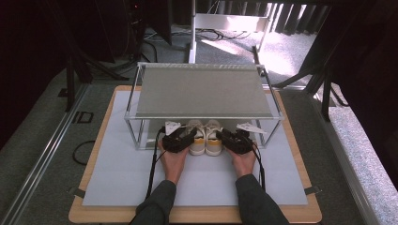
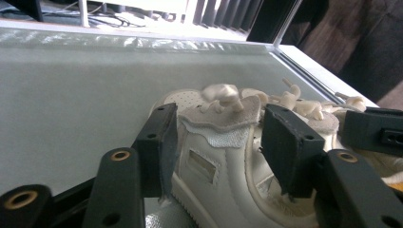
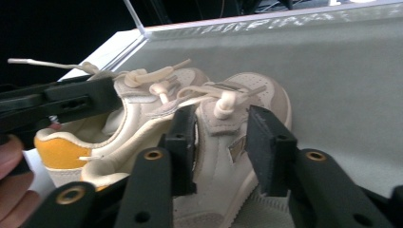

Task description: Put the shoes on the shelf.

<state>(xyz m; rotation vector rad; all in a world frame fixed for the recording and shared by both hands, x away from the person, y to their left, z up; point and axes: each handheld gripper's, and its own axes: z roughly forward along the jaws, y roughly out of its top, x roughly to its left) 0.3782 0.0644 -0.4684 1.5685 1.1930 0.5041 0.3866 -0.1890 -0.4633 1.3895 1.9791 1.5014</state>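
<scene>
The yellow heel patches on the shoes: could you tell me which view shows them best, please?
The high view: both yellow heel patches face the camera between the left gripper and right gripper. The right gripper view catches one from the side; the left gripper view shows the white uppers.

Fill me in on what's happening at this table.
A person holds a gripper in each hand at a pair of small white sneakers with yellow heels, under a low metal-framed shelf. The left gripper has its jaws on either side of the left sneaker; the right gripper straddles the right sneaker the same way. Both shoes stand on the white mat.
</scene>
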